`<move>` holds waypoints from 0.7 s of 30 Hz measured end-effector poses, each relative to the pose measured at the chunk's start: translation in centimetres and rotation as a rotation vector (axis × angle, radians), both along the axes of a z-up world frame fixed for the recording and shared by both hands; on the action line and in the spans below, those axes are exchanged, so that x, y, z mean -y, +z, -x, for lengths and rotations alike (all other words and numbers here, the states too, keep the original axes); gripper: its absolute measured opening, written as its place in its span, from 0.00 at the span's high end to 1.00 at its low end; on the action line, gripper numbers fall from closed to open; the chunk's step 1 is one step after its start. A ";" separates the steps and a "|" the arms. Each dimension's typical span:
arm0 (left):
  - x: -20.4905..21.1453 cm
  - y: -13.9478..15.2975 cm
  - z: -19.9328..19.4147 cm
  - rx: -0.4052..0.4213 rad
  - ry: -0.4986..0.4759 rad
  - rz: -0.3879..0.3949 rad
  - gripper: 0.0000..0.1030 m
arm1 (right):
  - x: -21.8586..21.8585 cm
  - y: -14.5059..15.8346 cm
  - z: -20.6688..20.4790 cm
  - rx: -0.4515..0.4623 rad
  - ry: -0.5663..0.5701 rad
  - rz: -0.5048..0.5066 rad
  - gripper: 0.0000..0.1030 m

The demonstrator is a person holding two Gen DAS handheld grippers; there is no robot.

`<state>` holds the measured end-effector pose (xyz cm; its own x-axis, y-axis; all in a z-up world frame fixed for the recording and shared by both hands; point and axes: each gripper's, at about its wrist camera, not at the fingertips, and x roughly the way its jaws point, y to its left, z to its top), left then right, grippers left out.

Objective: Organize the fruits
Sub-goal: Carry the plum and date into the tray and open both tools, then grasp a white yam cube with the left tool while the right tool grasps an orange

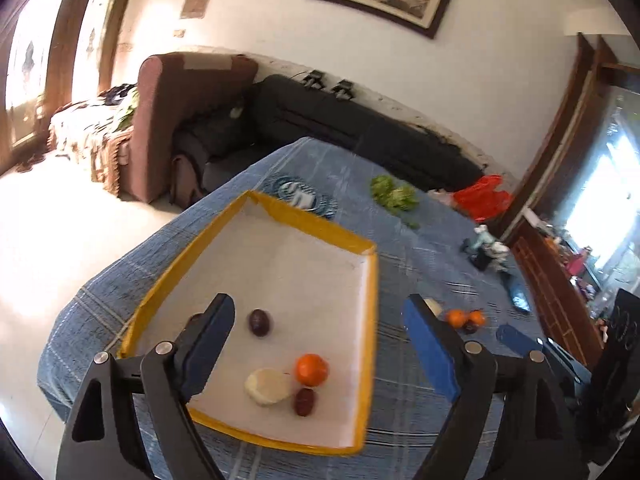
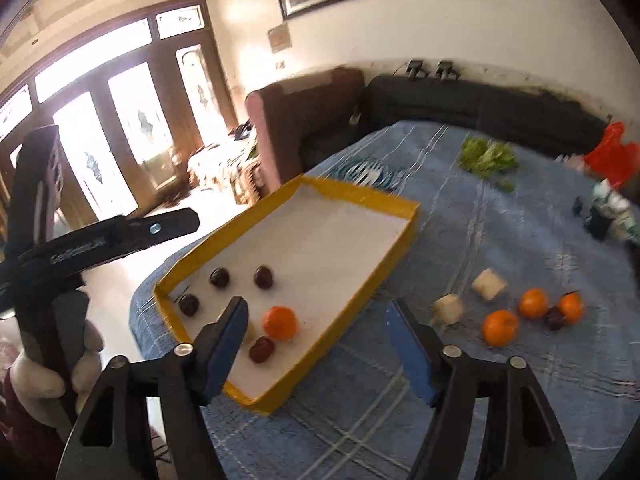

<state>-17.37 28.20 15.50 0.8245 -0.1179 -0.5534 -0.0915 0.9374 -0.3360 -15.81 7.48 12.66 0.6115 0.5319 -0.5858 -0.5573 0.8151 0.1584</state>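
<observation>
A yellow-rimmed white tray (image 1: 362, 320) (image 2: 400, 204) lies on the blue tablecloth. In it are an orange (image 1: 311, 369) (image 2: 280, 322), a pale white chunk (image 1: 268, 386), and several dark plums (image 1: 260, 322) (image 2: 219, 277). Outside the tray, to its right, lie three oranges (image 2: 499, 327), a dark plum (image 2: 555, 317) and two pale chunks (image 2: 488, 284). My left gripper (image 1: 320, 344) is open and empty above the tray's near end. My right gripper (image 2: 316, 340) is open and empty over the tray's near right edge.
Green lettuce (image 2: 486, 158) and a patterned plate (image 2: 366, 174) lie at the table's far side. A red bag (image 2: 610, 152) and small items (image 2: 604, 212) sit at the far right. A dark sofa (image 1: 360, 128) stands beyond the table. The other gripper's body (image 2: 104, 240) shows at left.
</observation>
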 end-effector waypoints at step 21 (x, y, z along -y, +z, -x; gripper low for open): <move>10.8 8.7 -2.3 0.137 -0.228 -0.025 0.07 | 22.4 14.1 -0.2 0.135 -0.377 -0.226 0.00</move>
<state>-15.11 17.35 24.24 0.8457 -0.2971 -0.4434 0.1678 0.9366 -0.3075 -15.65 -14.92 26.79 0.8497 0.3631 -0.3824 -0.2564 0.9182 0.3020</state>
